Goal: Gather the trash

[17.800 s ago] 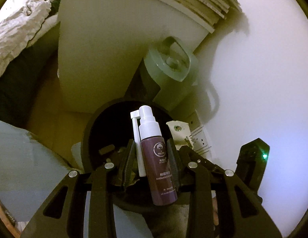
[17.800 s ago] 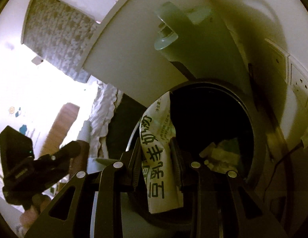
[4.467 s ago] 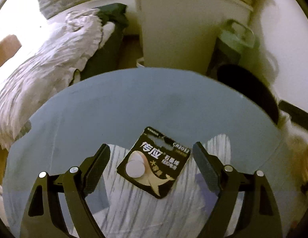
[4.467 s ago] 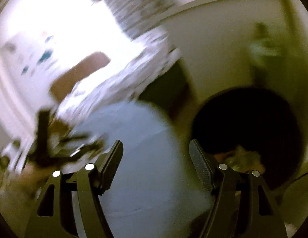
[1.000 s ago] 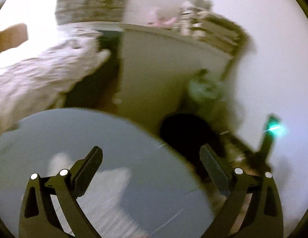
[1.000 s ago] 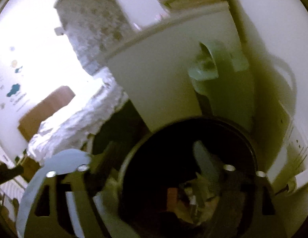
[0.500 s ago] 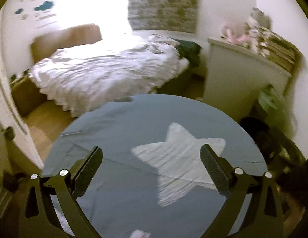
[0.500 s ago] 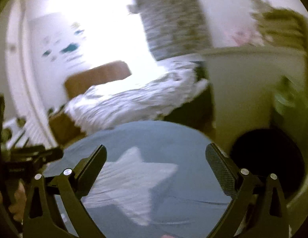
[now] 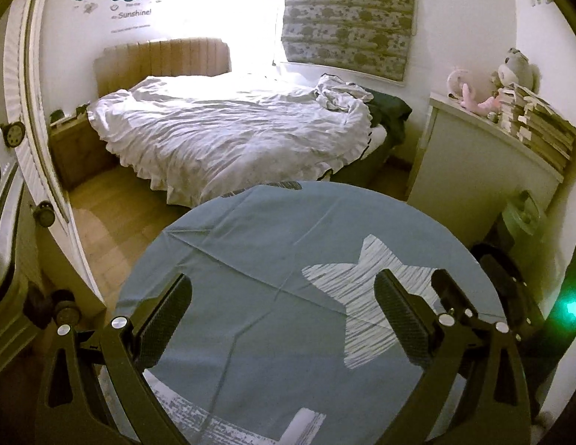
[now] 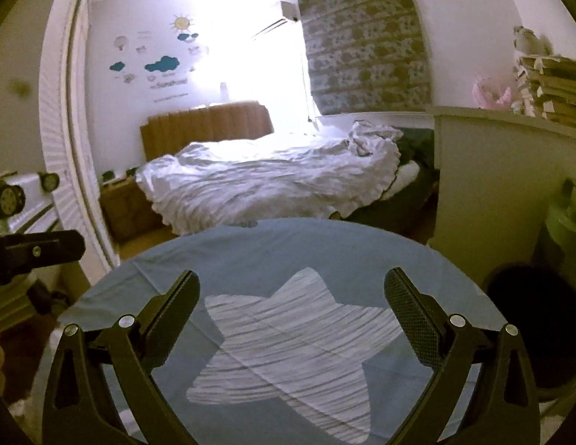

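Left wrist view: the left gripper [image 9: 282, 319] hangs over the round table [image 9: 251, 230], which is covered in a blue cloth with a pale star [image 9: 362, 296] printed on it. Its jaws stand wide apart with nothing between them. At the bottom edge of the picture, on the near part of the cloth, lie a printed paper [image 9: 191, 413] and a small white slip [image 9: 303, 426]. Both sit below and behind the fingertips, close to the gripper's base, so the gripper points past them toward the far rim. The printed paper's long axis appears to run roughly across the view; the slip is cut off by the frame and its axis cannot be told. At the right, beyond the table's edge, a dark bin [image 9: 492, 259] shows partly behind the right gripper [image 9: 473, 307], which intrudes there with a green light beside it.

Right wrist view: the right gripper [image 10: 291, 313] is likewise spread wide and empty, its jaws having just been opening, and it faces across the star [image 10: 288, 352] toward the bed [image 10: 269, 178]. No loose trash shows on the cloth here. The bin [image 10: 536, 319] stands off the table's right side, near this gripper. The left gripper [image 10: 35, 252] appears at the left edge.

Judging from this, the remaining trash lies nearest the left gripper, which would need to draw back and tip down to reach it.
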Action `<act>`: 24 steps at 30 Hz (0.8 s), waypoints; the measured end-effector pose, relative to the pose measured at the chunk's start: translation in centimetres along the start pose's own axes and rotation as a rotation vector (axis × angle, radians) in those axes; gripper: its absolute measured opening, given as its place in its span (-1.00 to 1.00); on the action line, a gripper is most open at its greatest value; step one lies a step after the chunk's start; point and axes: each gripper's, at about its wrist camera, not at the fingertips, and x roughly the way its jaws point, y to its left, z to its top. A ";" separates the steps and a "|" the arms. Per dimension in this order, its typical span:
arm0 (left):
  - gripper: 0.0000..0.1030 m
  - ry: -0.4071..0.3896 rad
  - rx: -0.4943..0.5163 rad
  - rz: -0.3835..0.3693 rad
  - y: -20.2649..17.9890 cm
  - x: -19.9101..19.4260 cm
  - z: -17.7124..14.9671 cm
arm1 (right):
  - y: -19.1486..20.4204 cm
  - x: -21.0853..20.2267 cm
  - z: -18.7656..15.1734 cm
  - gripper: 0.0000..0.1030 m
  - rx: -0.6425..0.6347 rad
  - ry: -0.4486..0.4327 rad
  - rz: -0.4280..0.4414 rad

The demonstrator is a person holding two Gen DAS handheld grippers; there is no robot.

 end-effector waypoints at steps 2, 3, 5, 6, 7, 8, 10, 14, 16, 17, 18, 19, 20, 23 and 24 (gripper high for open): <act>0.90 0.008 -0.005 -0.005 0.0 0.3 0.0 | -0.3 0.1 0.0 0.90 0.010 -0.002 -0.006; 0.90 0.011 -0.008 -0.010 0.0 0.3 0.0 | -0.5 0.1 -0.1 0.90 0.014 -0.003 -0.011; 0.90 0.010 -0.009 -0.011 0.0 0.4 -0.1 | -0.7 0.0 -0.1 0.90 0.020 -0.009 -0.023; 0.90 0.011 -0.009 -0.010 0.0 0.4 -0.1 | -0.8 -0.1 -0.3 0.90 0.023 -0.014 -0.023; 0.90 0.013 -0.010 -0.013 0.1 0.4 -0.1 | -0.9 -0.2 -0.3 0.90 0.025 -0.020 -0.024; 0.90 0.016 -0.013 -0.018 0.1 0.5 -0.1 | -0.9 -0.4 -0.3 0.90 0.027 -0.028 -0.026; 0.90 0.022 -0.018 -0.024 0.2 0.6 -0.3 | -0.9 -0.6 -0.3 0.90 0.029 -0.036 -0.025; 0.90 0.018 -0.019 -0.023 0.4 0.6 -0.4 | -0.8 -0.8 -0.4 0.90 0.024 -0.046 -0.026; 0.90 0.015 -0.022 -0.022 0.5 0.6 -0.4 | -0.7 -1.0 -0.3 0.90 0.021 -0.050 -0.026; 0.90 0.017 -0.024 -0.022 0.6 0.6 -0.5 | -0.7 -1.0 -0.3 0.90 0.018 -0.051 -0.027; 0.90 0.017 -0.026 -0.021 0.6 0.6 -0.6 | -0.6 -0.9 -0.3 0.90 0.016 -0.050 -0.027; 0.90 0.018 -0.027 -0.020 0.6 0.6 -0.6 | -0.6 -0.9 -0.3 0.90 0.014 -0.049 -0.027; 0.90 0.018 -0.028 -0.018 0.6 0.6 -0.6 | -0.5 -0.9 -0.3 0.90 0.012 -0.048 -0.027; 0.90 0.022 -0.035 -0.017 0.9 0.7 -0.6 | -0.5 -0.9 -0.3 0.90 0.009 -0.046 -0.027; 0.90 0.022 -0.036 -0.016 1.0 0.7 -0.6 | -0.5 -0.9 -0.3 0.90 0.009 -0.045 -0.028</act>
